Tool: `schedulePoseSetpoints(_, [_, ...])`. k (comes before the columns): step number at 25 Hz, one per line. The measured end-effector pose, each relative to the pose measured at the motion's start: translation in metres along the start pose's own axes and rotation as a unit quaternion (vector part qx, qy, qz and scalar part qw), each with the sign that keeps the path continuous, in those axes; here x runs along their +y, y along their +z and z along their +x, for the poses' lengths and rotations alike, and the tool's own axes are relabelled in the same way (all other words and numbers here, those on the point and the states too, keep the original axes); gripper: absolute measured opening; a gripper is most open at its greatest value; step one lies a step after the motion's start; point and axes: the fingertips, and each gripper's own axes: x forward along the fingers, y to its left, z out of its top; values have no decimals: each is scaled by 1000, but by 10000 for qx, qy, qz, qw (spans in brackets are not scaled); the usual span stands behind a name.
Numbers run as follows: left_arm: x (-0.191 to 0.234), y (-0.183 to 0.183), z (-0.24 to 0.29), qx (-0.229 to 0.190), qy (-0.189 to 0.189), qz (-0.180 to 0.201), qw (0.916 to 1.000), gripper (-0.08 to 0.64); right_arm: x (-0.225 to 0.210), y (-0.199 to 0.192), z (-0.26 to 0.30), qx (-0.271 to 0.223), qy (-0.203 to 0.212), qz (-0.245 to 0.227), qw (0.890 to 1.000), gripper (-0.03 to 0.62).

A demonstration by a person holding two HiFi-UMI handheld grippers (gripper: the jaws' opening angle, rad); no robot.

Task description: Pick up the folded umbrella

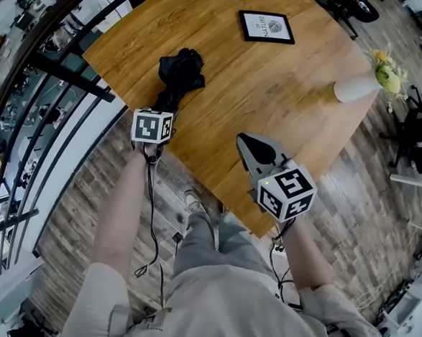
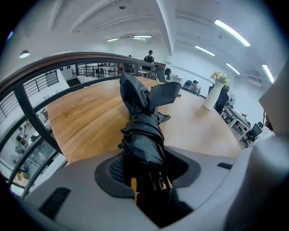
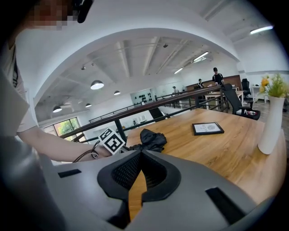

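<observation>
Head view: the folded umbrella (image 1: 180, 79) lies on the desk (image 1: 274, 96) near its left corner. Its long axis runs away from the person, and the near end is at the left tool (image 1: 163, 109). The right tool (image 1: 245, 141) hovers over the near desk edge, well apart from the umbrella. A railing (image 1: 67, 68) runs close beside that corner. The framed print (image 1: 266, 27) and vase (image 1: 355, 86) stand well clear.

Left gripper view: the left tool (image 2: 144, 173) has its jaws closed on the umbrella's (image 2: 142, 135) near end. The axis points straight ahead, and bare desk (image 2: 90, 122) lies on both sides.

Right gripper view: the right tool (image 3: 141, 155) has its jaws together and holds nothing. The umbrella (image 3: 151, 140) lies ahead of it.

Judgement: a straight lift by the left tool has open room.
</observation>
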Motion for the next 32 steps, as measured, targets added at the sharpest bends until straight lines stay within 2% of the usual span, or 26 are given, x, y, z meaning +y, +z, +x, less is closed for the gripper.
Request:
schedulePoseSetpoints(4, [-30,-2,-32,-206,-502,-338,9980,186,4,9,-18,-89,-31,-135,9999,28])
schedulePoseSetpoints(7, [-49,3,-64,-558,-663,-588,9945,184,7,26,-32,-228,-21,-344,9991,28])
schedulePoseSetpoints(10, [-61,20,-110,-1003,-629,-643,9909,183,22,51,-51,-409,52,-523,9978,28])
schedulePoseSetpoints(14, [-70,63,-192,-1833,-401,-444,9812,183,49,92,-85,-797,153,-716,9941,28])
schedulePoseSetpoints(18, [-84,117,-290,-2703,-98,-114,9627,183,84,145,-129,-1308,480,-919,9860,28])
schedulePoseSetpoints(22, [-96,150,-384,-3405,184,205,9398,184,116,195,-171,-1829,683,-1300,9721,28])
schedulePoseSetpoints(27, [-107,165,-479,-4069,653,645,9089,184,154,247,-212,-2466,816,-1728,9501,28])
schedulePoseSetpoints(30, [-120,160,-525,-4436,772,682,8903,184,174,264,-234,-2809,943,-1841,9372,28])
schedulePoseSetpoints(32, [-131,156,-551,-4592,1032,763,8790,184,183,272,-249,-2976,1034,-1888,9301,28])
